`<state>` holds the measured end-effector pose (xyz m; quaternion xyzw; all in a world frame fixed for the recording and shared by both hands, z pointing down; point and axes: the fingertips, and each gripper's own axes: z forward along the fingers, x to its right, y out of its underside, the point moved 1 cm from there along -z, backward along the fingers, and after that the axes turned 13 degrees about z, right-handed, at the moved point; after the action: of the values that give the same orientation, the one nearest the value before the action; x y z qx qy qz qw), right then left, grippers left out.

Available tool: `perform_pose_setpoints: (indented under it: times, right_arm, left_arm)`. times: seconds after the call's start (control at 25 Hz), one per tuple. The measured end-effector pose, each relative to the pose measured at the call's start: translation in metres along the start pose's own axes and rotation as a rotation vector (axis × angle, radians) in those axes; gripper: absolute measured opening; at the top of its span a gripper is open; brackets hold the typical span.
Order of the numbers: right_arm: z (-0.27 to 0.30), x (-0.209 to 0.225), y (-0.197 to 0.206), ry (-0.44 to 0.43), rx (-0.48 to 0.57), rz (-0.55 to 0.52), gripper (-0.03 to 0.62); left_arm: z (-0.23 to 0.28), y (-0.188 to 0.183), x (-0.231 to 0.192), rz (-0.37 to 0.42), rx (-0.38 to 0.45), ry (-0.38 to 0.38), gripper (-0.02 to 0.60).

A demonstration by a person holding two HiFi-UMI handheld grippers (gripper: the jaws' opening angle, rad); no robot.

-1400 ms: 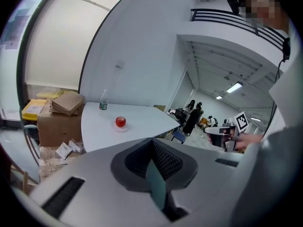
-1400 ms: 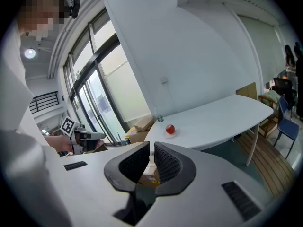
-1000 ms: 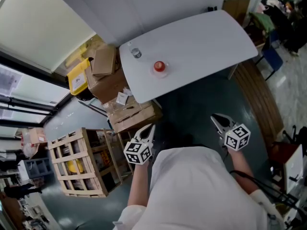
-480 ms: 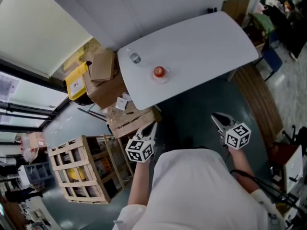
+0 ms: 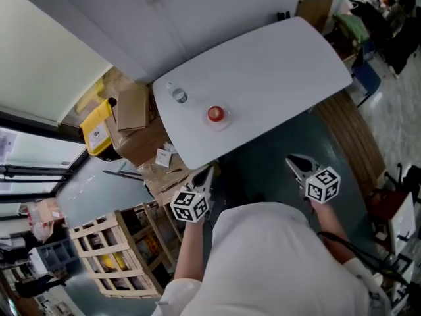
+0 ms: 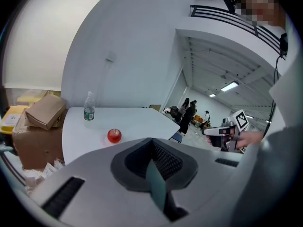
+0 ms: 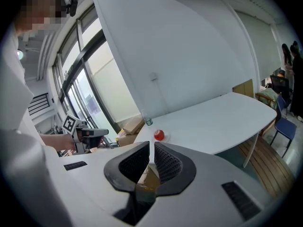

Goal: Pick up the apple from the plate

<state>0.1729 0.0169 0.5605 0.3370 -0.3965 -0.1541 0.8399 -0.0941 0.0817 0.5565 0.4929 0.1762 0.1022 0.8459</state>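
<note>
Both the left tool [image 5: 204,175] and the right tool [image 5: 296,162] have drawn nearer the tabletop [image 5: 283,71] over the last second, and its near edge now lies just ahead of the left one. Left jaws are fully closed, right jaws pinched to a bare slit, and neither holds anything. Toward the tabletop's left end the apple [image 5: 215,114] sits untouched on its plate [image 5: 224,122], well apart from both. This looks like approach only; the grasp has not begun.

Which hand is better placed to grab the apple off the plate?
Left. The left tongs are nearer the apple; the right tongs are farther off to the side. Both are shut and not yet over the table.
</note>
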Motion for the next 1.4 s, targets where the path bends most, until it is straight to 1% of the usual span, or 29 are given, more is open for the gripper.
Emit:
perform_pose_setpoints:
  times: [0.24, 0.52, 0.76, 0.96, 1.16, 1.4]
  right_arm:
    - [0.029, 0.003, -0.016, 0.032, -0.003, 0.035, 0.052]
    - [0.061, 0.002, -0.031, 0.072, 0.004, 0.072, 0.052]
    - [0.091, -0.002, -0.045, 0.104, 0.007, 0.093, 0.052]
    - [0.112, -0.007, -0.052, 0.124, 0.004, 0.108, 0.052]
    - [0.125, -0.010, -0.049, 0.131, -0.020, 0.117, 0.052]
    - [0.136, -0.009, -0.051, 0.123, -0.044, 0.126, 0.052]
  left_arm:
    - [0.029, -0.013, -0.031, 0.026, -0.025, 0.045, 0.002]
    - [0.059, -0.025, -0.061, 0.114, -0.055, 0.126, 0.002]
    - [0.081, -0.032, -0.089, 0.135, -0.075, 0.183, 0.003]
    - [0.097, -0.029, -0.099, 0.147, -0.094, 0.240, 0.005]
    - [0.108, -0.032, -0.107, 0.146, -0.098, 0.258, 0.005]
    - [0.120, -0.032, -0.112, 0.141, -0.113, 0.248, 0.005]
